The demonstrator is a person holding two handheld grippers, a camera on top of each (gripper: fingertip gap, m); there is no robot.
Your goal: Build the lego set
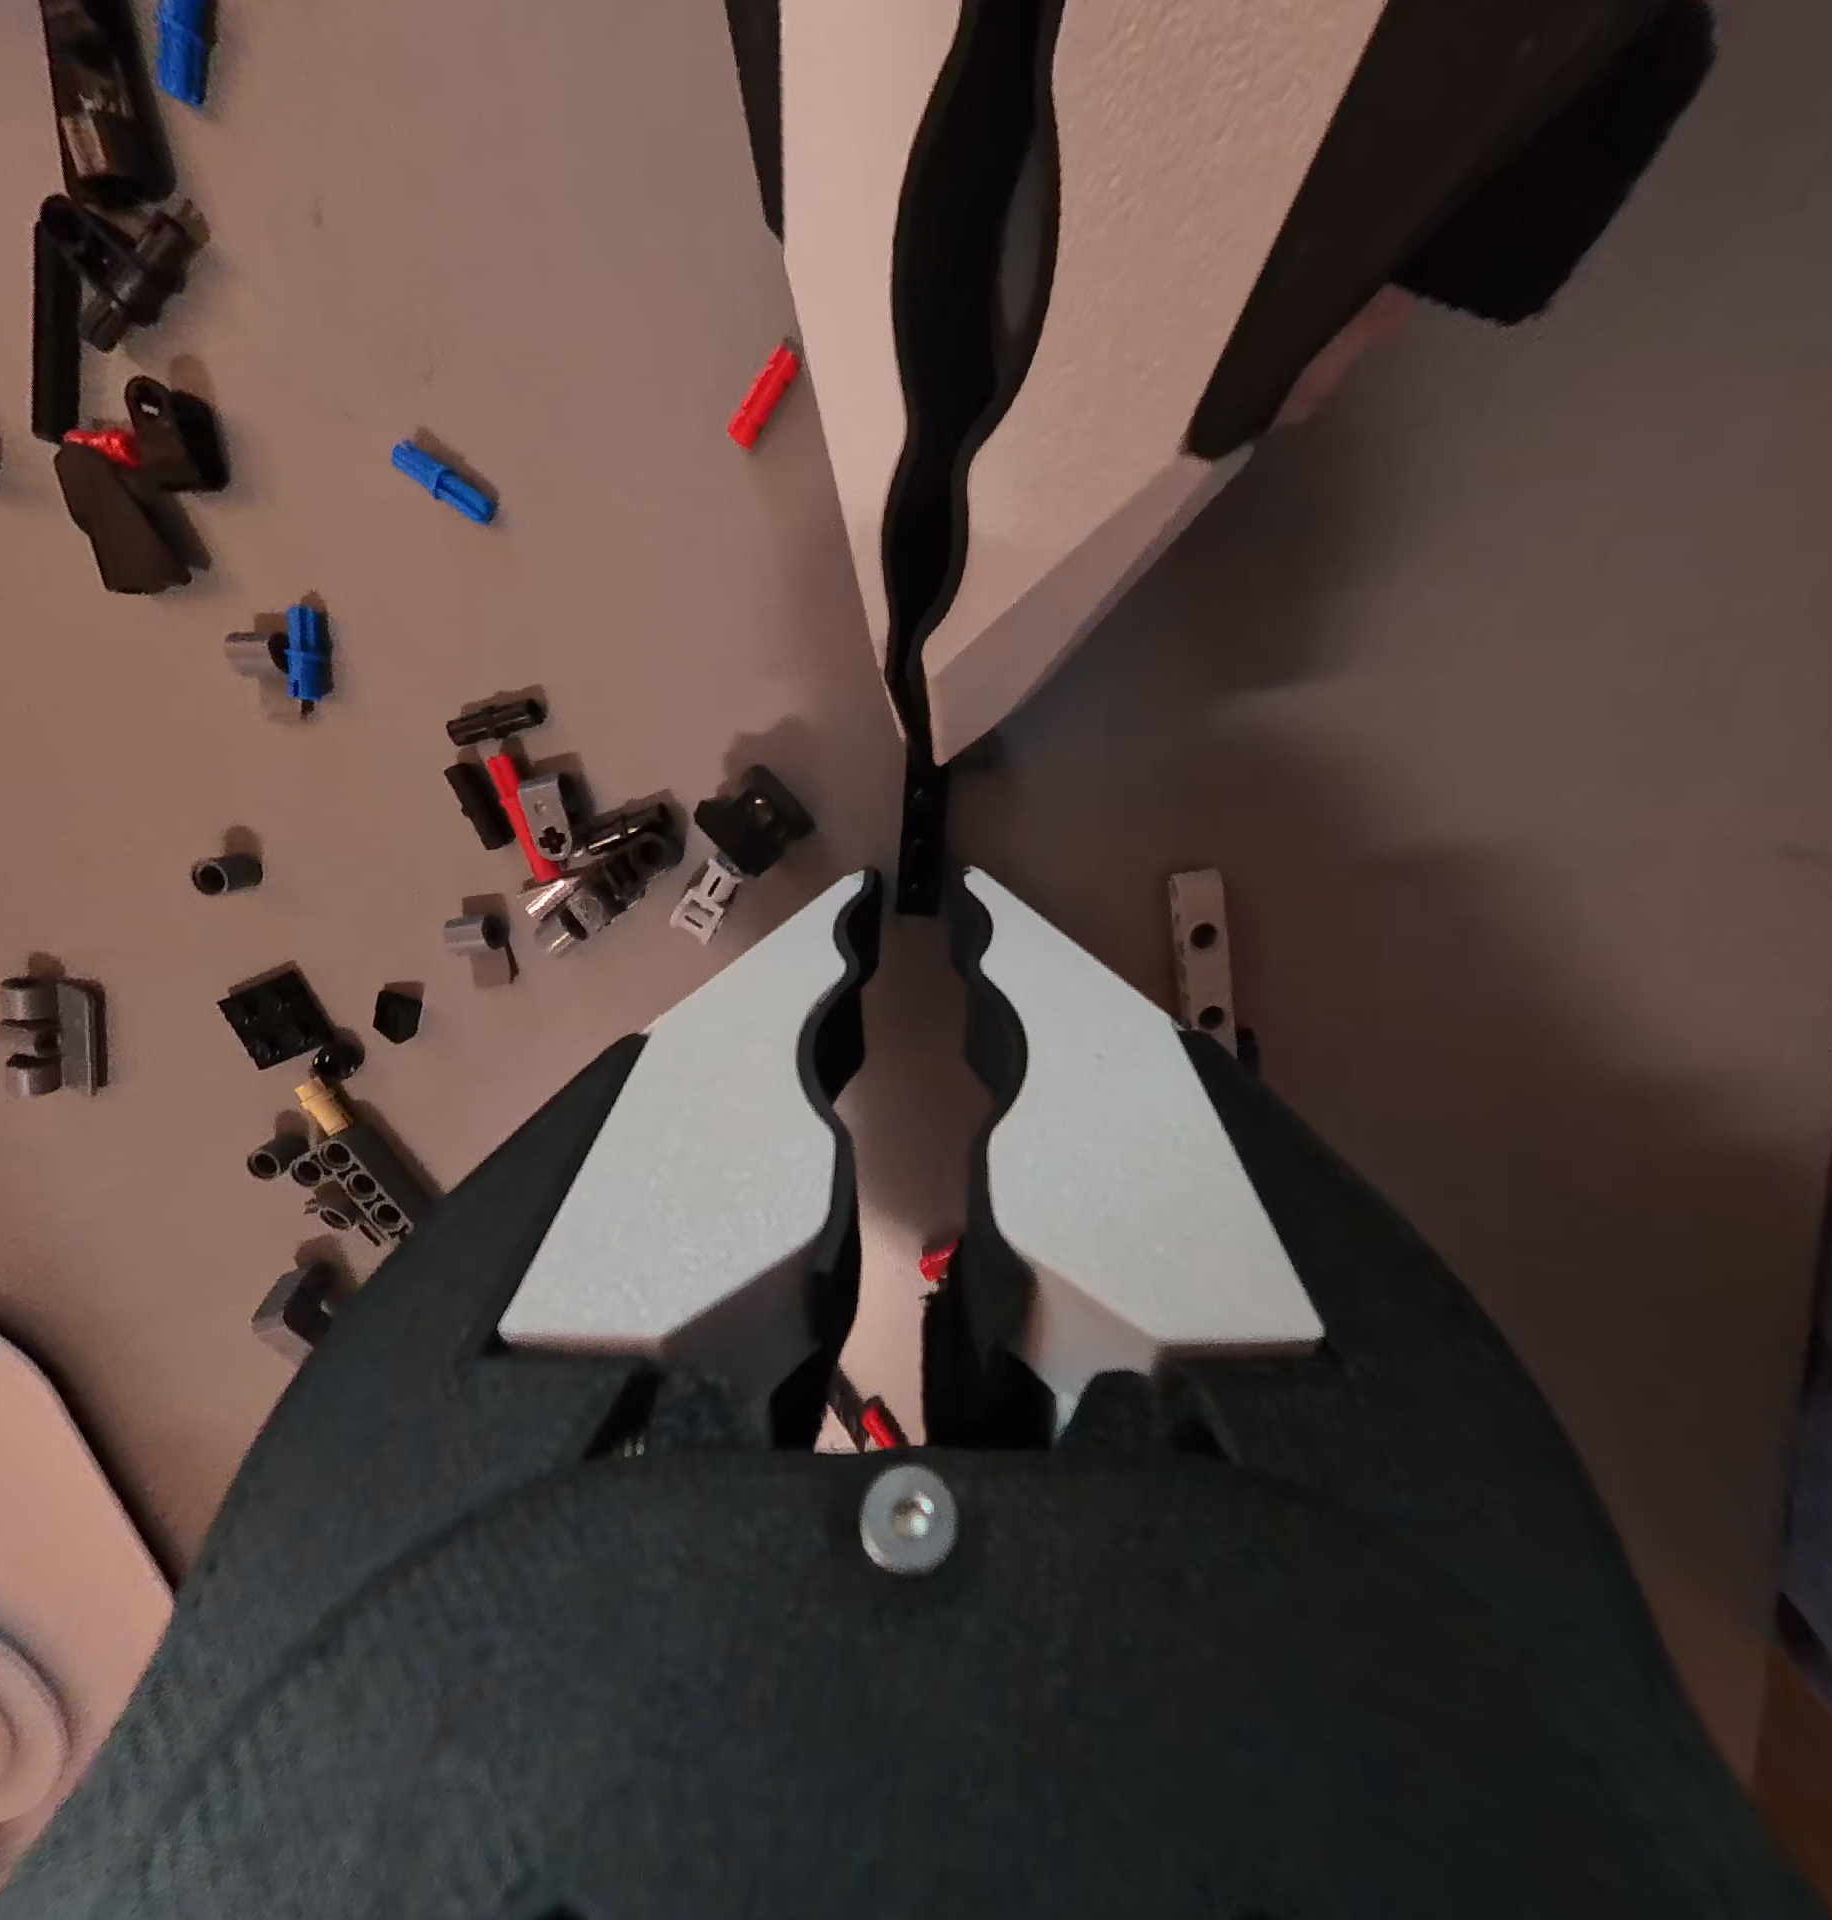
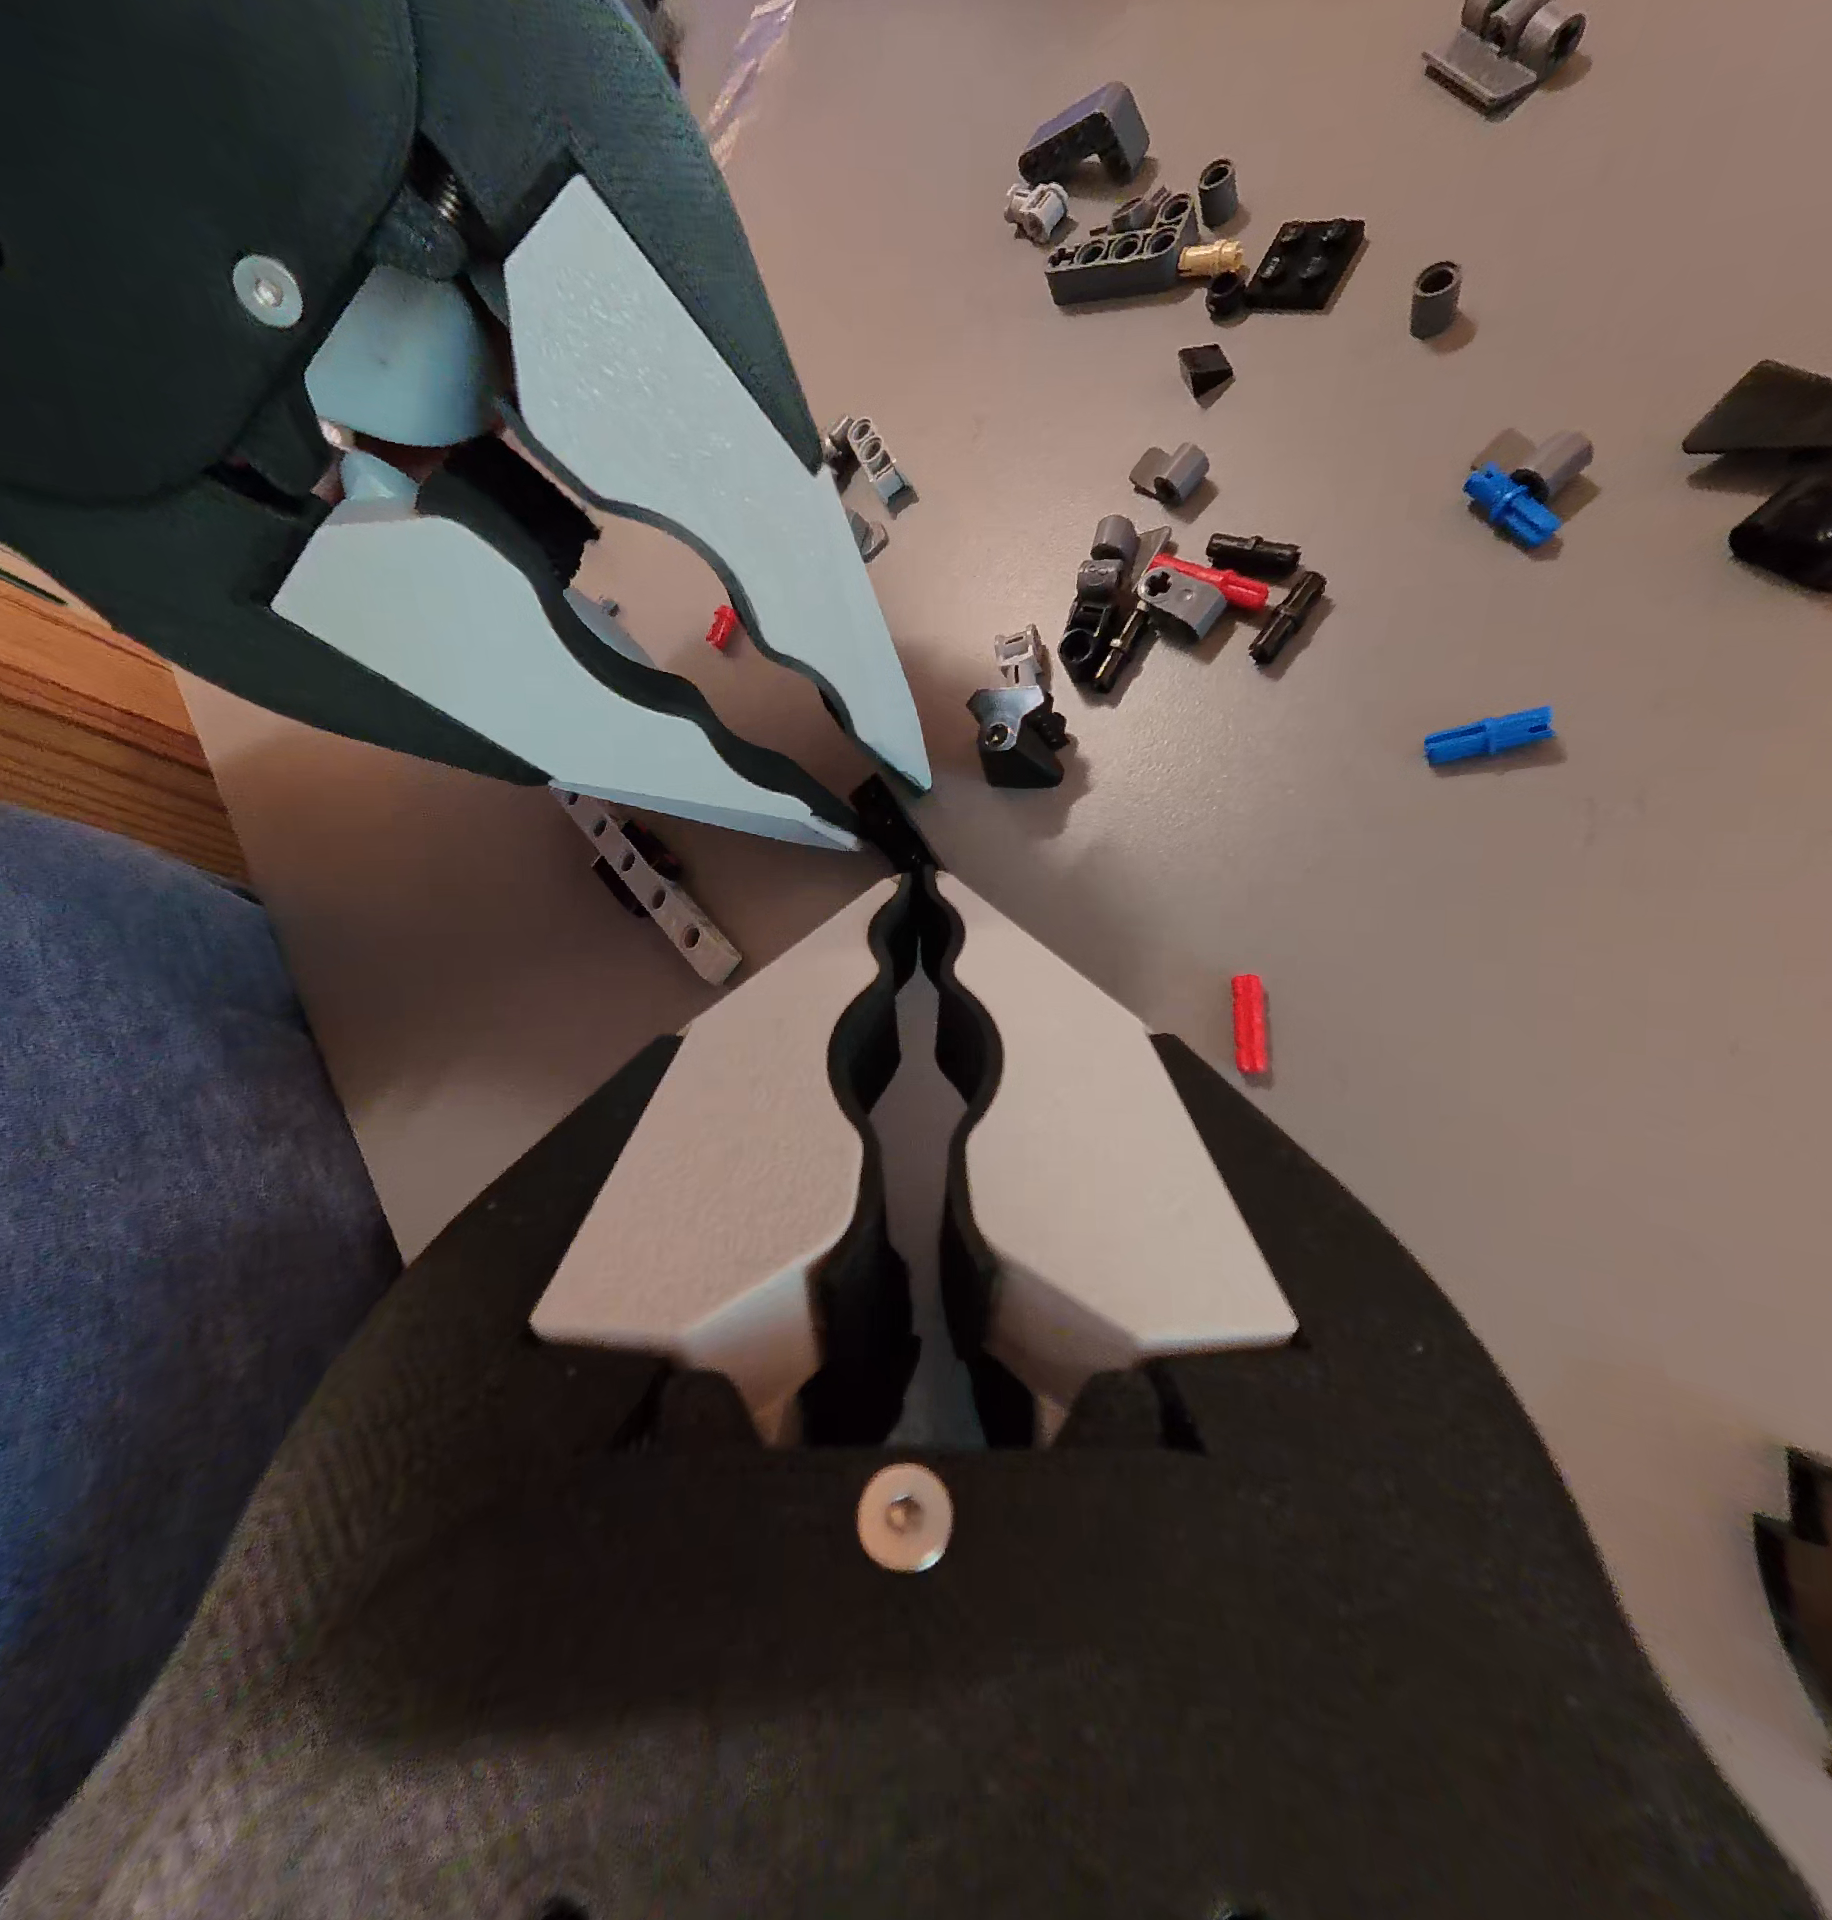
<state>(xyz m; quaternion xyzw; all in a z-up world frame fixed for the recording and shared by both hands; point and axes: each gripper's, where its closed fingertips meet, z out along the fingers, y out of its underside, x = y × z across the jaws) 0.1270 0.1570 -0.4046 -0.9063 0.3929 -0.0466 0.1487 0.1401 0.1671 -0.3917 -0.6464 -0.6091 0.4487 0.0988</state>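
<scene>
Tongs from both hands are meeting tip to tip over a grey tabletop (image 1: 1463,727), with a small black lego piece (image 1: 920,852) between them. In the left wrist view, the right gripper (image 1: 917,727) is reaching in from above with its fingers pressed nearly together, and the black piece is sticking out below its tips, so it is pinching that piece. The left gripper (image 1: 917,894) is standing a little open, its two tips lying just to either side of the piece's lower end; whether they are touching it I cannot tell.

In the right wrist view the right gripper (image 2: 914,883) is showing only a thin slit between its black wavy pads, closed at the tips on the black piece (image 2: 891,821), while the left gripper (image 2: 891,810) is coming in from the upper left with that piece sitting between its tips.

Loose lego parts are lying scattered on the table to one side: a red pin (image 2: 1250,1023), a blue pin (image 2: 1488,735), a black plate (image 2: 1307,265) and a cluster of grey, black and red connectors (image 2: 1172,603). A light grey beam with holes (image 2: 652,894) is lying near the table edge, just beside the meeting tips.
</scene>
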